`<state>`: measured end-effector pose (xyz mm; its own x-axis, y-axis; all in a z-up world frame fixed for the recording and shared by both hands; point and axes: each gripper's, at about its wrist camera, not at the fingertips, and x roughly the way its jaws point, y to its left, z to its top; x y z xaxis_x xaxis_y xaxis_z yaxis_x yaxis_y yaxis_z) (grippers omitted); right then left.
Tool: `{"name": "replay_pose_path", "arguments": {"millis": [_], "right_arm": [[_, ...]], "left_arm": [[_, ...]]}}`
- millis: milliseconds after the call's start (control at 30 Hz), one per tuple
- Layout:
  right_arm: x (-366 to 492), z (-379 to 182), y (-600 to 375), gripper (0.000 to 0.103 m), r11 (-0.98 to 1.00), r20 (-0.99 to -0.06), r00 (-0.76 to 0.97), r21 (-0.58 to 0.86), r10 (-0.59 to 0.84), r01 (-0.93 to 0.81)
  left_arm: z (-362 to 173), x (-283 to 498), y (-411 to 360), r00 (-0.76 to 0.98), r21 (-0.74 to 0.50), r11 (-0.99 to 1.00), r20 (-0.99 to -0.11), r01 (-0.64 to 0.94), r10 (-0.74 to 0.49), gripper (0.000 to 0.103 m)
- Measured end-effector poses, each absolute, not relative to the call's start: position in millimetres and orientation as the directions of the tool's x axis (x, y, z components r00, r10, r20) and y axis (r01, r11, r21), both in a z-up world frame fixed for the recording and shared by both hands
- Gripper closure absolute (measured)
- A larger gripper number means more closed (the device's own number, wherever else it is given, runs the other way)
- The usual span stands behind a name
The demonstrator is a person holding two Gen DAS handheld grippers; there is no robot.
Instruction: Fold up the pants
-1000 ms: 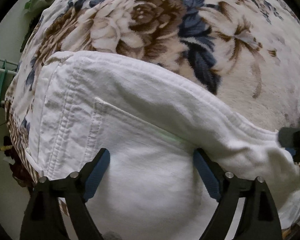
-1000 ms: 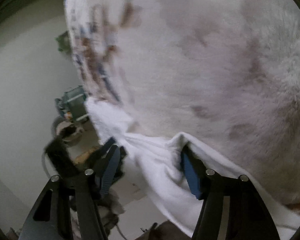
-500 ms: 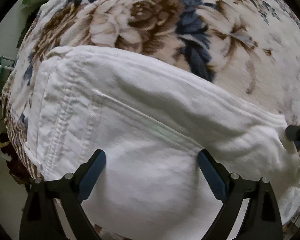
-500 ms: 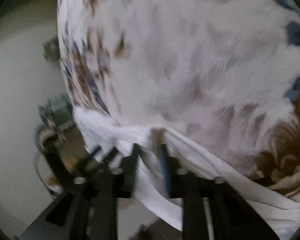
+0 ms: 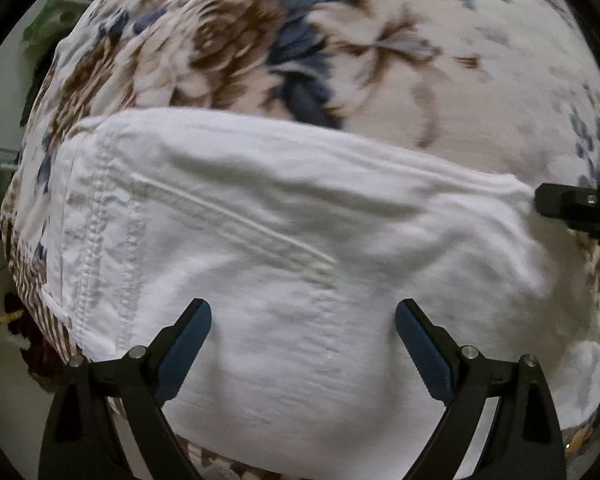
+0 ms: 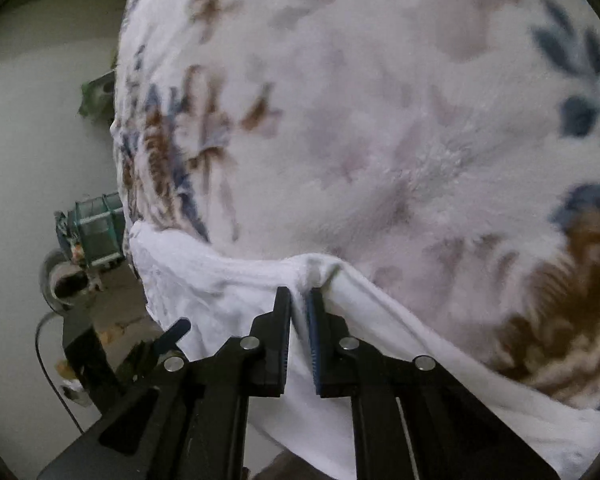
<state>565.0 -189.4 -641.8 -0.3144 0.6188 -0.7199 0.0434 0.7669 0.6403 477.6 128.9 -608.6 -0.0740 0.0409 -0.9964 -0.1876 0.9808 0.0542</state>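
On the floral blanket [image 5: 380, 60] lie the white pants [image 5: 280, 240]. Above them, the left gripper [image 5: 303, 320] hovers, jaws spread. Only the right wrist view shows the right gripper [image 6: 299, 304] pinching their edge, with a green wire basket [image 6: 96, 228] beyond the pants.

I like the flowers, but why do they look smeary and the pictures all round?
Left wrist view: the floral fleece blanket is motion-blurred, and the white cotton pants bulge from fisheye bending. Right wrist view: soft and hazy, dark at the corners.
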Motion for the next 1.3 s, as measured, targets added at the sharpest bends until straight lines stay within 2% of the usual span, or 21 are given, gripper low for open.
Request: {"name": "replay_pose_path", "arguments": {"millis": [33,100,167,233,333,567,700,900,1100,1200,1300], "right_arm": [[560,-630,-193,0.078,0.783,-0.744,-0.292,0.622,0.601,0.026],[548,-605,-207,0.044,0.809,-0.787,-0.221,0.587,0.576,0.020],[527,-581,-231,0.034,0.828,-0.817,-0.134,0.557,0.561,0.067],[498,-560,-242,0.034,0.834,-0.842,-0.047,0.522,0.538,0.180],[452,-547,-287,0.026,0.814,-0.871,0.062,0.478,0.487,0.328],[307,-569,-467,0.021,0.600,-0.927,0.223,0.367,0.303,0.711],[235,-602,-550,0.020,0.450,-0.920,0.269,0.376,0.285,0.810],[180,-678,-639,0.021,0.238,-0.798,0.476,0.576,0.369,0.782],[184,-698,-652,0.022,0.168,-0.656,0.623,0.734,0.426,0.658],[190,-685,-651,0.024,0.308,-0.731,0.525,0.669,0.435,0.676],[185,-652,-661,0.024,0.424,-0.788,0.515,0.616,0.338,0.664]], "left_arm": [[-605,479,121,-0.070,0.034,0.984,-0.997,-0.174,0.022,0.009],[-599,476,102,-0.063,-0.007,0.990,-0.998,-0.143,-0.016,0.009],[-592,476,81,-0.053,-0.044,0.994,-0.997,-0.096,-0.049,0.009],[-586,476,55,-0.041,-0.058,0.998,-0.997,-0.030,-0.059,0.009],[-577,472,13,-0.025,-0.088,0.995,-0.996,0.048,-0.087,0.009],[-573,448,-103,-0.049,-0.124,0.974,-0.992,0.189,-0.116,0.009],[-589,429,-167,-0.076,-0.103,0.967,-0.993,0.231,-0.088,0.009],[-623,405,-227,-0.082,-0.063,0.972,-0.996,0.227,-0.045,0.009],[-650,394,-244,-0.037,0.020,0.976,-0.999,0.219,0.028,0.000],[-656,396,-244,-0.042,0.013,0.978,-0.999,0.207,0.022,0.000],[-659,394,-239,-0.040,0.002,0.982,-0.999,0.191,0.010,0.000]]}}
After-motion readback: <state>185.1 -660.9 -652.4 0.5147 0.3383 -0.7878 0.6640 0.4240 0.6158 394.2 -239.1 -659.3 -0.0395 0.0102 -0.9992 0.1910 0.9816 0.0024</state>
